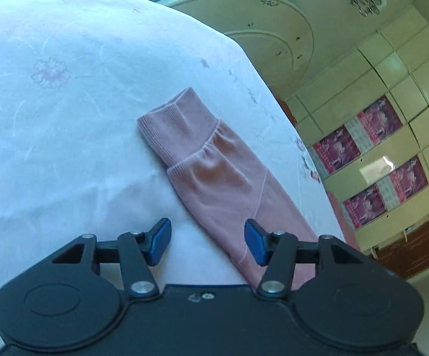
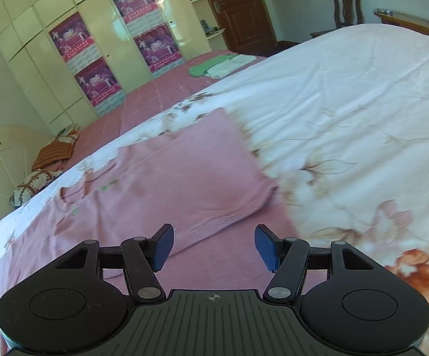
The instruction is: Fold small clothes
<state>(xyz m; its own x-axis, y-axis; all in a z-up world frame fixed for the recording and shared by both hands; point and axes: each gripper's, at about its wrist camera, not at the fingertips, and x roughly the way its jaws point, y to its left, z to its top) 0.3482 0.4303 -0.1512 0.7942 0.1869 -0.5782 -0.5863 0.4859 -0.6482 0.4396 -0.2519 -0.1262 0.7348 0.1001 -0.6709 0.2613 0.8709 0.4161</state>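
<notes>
Pink garment (image 2: 184,178) — far edge blurred.

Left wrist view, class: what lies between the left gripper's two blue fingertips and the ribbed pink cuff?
Only bare white floral bedspread and the pink sleeve itself, running from the cuff back towards the open left gripper.

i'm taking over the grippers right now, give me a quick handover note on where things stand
Left gripper: open, holding nothing, above the quilt beside the pink sleeve, whose ribbed cuff points away from it.
Right gripper: open, holding nothing, above the pink top.
The pink top lies flat on the flowered quilt, with one side already turned in over the body.
A small stack of green and white clothes sits further along the bed.
Left to do: the sleeve in the left view still lies stretched out; fold it in, then likely finish folding the top.
</notes>
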